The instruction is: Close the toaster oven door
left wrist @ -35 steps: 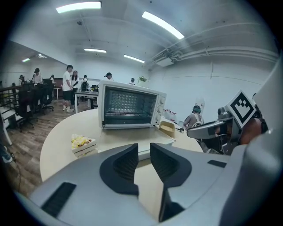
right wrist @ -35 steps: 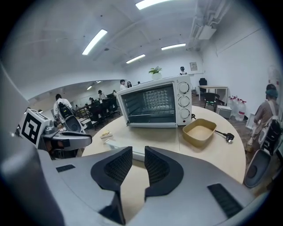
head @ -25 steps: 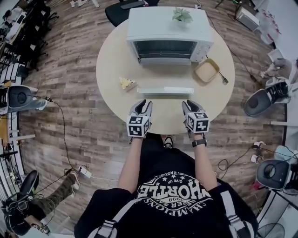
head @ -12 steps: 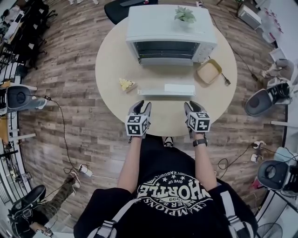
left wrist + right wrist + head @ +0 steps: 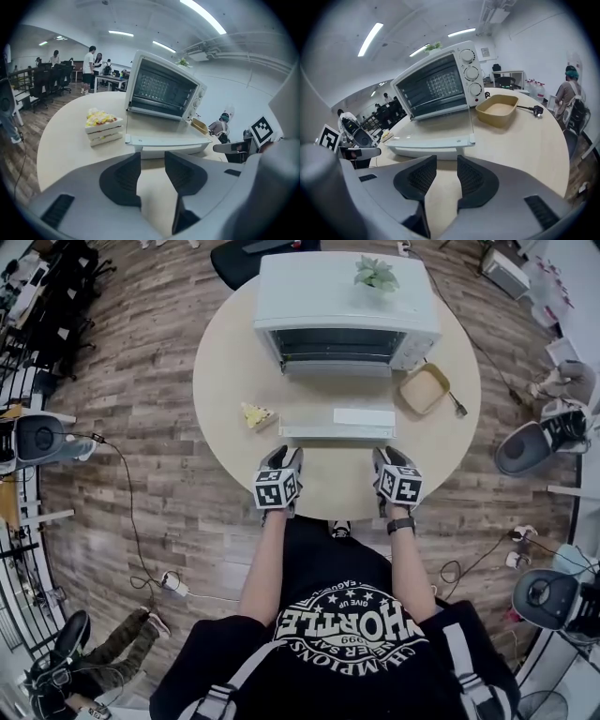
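Observation:
The white toaster oven (image 5: 347,296) stands at the far side of the round table, its glass door (image 5: 337,395) folded down flat with the handle bar (image 5: 337,430) toward me. My left gripper (image 5: 281,460) hovers just short of the handle's left end, and my right gripper (image 5: 389,457) just short of its right end. The jaws of both have just been opening; both stand open with nothing between them. In the left gripper view, the left gripper (image 5: 152,171) points at the door edge (image 5: 168,140). In the right gripper view, the right gripper (image 5: 446,176) faces the handle (image 5: 431,145).
A slice of layered cake (image 5: 255,414) lies left of the open door. A tan baking dish (image 5: 424,388) sits right of the oven beside a black plug (image 5: 456,407). A small plant (image 5: 375,273) tops the oven. Chairs and cables ring the table (image 5: 225,352).
Both grippers have sunk a little toward the table in front of the door handle, and their jaws have spread wider.

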A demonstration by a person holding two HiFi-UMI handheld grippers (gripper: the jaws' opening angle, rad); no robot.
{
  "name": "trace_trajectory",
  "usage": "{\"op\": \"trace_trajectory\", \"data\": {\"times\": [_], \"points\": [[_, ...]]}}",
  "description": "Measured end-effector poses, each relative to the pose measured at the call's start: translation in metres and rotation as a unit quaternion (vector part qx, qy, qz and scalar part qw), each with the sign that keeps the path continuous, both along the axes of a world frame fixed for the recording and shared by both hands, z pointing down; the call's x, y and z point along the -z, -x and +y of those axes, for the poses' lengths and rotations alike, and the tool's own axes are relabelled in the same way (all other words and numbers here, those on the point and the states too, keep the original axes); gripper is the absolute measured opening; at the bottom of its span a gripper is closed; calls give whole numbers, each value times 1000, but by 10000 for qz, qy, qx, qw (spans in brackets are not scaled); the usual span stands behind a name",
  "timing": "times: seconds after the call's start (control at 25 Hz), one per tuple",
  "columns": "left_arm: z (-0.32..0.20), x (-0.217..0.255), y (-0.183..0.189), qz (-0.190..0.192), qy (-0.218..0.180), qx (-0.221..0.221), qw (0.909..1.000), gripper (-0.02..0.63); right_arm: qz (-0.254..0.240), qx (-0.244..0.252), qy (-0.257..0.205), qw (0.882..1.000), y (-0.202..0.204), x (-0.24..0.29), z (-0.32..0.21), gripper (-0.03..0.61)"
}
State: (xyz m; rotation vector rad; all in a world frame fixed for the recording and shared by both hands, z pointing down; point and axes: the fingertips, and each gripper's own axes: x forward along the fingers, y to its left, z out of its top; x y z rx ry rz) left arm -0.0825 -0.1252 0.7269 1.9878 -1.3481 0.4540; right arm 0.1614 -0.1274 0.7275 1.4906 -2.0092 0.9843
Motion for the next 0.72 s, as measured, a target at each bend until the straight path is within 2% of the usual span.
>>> {"op": "trace_trajectory", "data": {"times": [0.16, 0.44, 0.72], "points": [[-4, -7, -3, 293, 26, 177, 9994, 178, -152, -234, 68, 9996, -4, -8, -2, 183], [-9, -21, -5, 525, 286, 368, 9975, 178, -471, -755, 106, 9960, -11, -20, -8, 186], [-19, -34, -2, 525, 391, 635, 9958, 177, -561, -1317, 167, 9896, -18, -28, -13, 189]]}}
